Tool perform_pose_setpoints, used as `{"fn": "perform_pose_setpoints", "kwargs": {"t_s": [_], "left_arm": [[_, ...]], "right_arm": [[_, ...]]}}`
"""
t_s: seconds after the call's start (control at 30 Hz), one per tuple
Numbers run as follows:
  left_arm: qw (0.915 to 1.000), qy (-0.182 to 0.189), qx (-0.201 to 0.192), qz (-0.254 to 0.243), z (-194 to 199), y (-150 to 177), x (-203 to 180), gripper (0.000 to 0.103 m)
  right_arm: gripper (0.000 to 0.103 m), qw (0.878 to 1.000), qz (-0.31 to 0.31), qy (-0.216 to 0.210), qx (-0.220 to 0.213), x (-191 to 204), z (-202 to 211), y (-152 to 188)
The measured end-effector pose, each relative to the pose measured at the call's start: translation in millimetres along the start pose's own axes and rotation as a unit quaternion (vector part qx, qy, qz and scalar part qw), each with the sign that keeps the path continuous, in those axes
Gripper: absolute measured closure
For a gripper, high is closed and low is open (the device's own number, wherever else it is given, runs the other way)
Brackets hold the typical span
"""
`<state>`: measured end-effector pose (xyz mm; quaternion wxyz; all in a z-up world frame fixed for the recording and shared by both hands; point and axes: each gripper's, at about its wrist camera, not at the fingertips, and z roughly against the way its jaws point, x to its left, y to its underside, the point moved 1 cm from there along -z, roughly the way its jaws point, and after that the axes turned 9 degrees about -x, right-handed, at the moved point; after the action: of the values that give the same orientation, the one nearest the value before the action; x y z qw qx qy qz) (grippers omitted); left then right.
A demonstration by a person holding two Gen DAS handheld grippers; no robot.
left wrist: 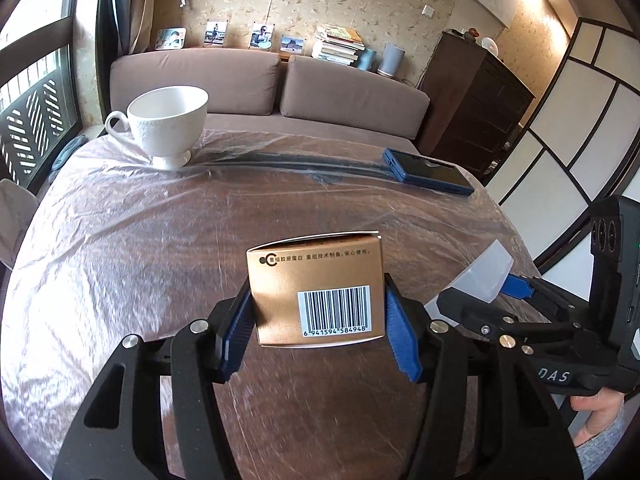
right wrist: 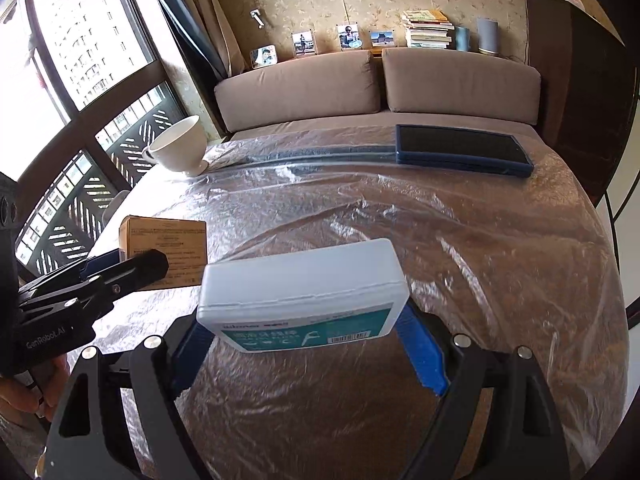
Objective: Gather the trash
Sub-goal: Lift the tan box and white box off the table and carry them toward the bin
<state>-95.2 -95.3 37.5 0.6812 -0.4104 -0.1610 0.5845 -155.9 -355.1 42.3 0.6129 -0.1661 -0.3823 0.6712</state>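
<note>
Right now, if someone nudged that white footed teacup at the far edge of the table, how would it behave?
The white footed ceramic teacup probably tips easily: a wide bowl sits on a narrow foot. It looks like ceramic, so likely fragile. The crinkled clear plastic sheet under it may slide or bunch, dragging the cup along.

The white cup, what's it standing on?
The white cup stands on clear plastic sheet covering the brown table. The tabletop directly under its foot is hidden.

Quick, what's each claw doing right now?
Left claw: closed on the gold carton.
Right claw: closed on the white plastic floss-pick box.
</note>
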Motion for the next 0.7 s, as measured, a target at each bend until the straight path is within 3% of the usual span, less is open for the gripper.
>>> {"fn": "perform_pose_setpoints", "kwargs": {"t_s": [0.7], "left_arm": [[0.9984, -0.041, -0.01, 0.038, 58.7, 52.3, -23.2, 0.043]], "right_arm": [[0.02, 0.999, 0.014, -0.029, 0.019, 5.8, 56.8, 54.2]]}}
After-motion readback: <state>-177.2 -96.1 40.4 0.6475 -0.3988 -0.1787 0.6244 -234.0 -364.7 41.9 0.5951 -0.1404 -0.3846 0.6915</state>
